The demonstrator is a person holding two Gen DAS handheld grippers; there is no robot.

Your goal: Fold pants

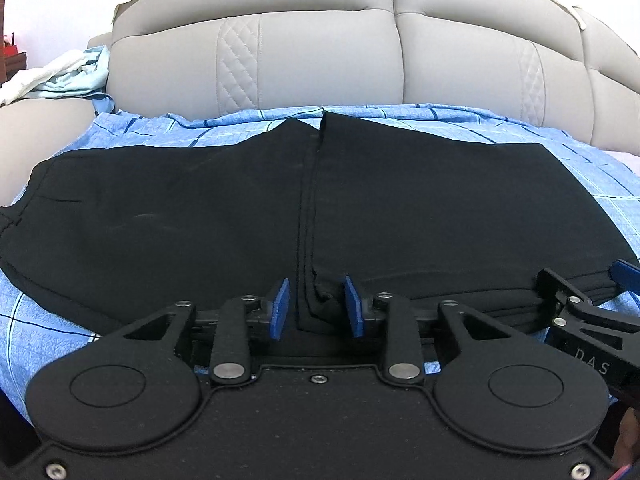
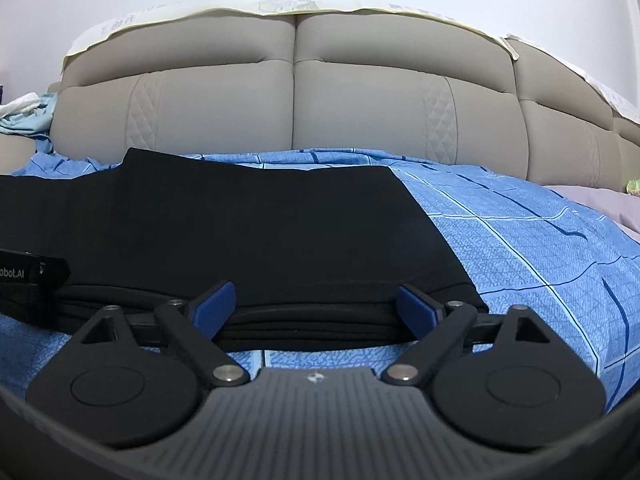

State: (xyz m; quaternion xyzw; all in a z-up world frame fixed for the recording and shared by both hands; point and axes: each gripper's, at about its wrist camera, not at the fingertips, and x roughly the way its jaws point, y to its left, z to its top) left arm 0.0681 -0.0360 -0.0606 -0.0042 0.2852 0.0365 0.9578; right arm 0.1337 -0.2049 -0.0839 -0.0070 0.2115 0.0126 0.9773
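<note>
Black pants (image 1: 200,208) lie folded flat on the blue checked sheet (image 1: 48,320), with stacked layers along the near edge. My left gripper (image 1: 317,307) is at that near edge, where a raised fold of the fabric sits between its blue pads (image 1: 280,308). The pads stand slightly apart from the cloth and are not pressing it. In the right wrist view, my right gripper (image 2: 316,308) is wide open at the near edge of the pants (image 2: 240,232), close to their right corner. The layered hem lies between its fingers, which hold nothing.
A grey padded headboard (image 1: 320,60) rises behind the bed. A heap of pale clothes (image 1: 68,76) lies at the far left. Blue sheet (image 2: 520,248) stretches to the right of the pants. The left gripper's body (image 2: 24,280) shows at the right wrist view's left edge.
</note>
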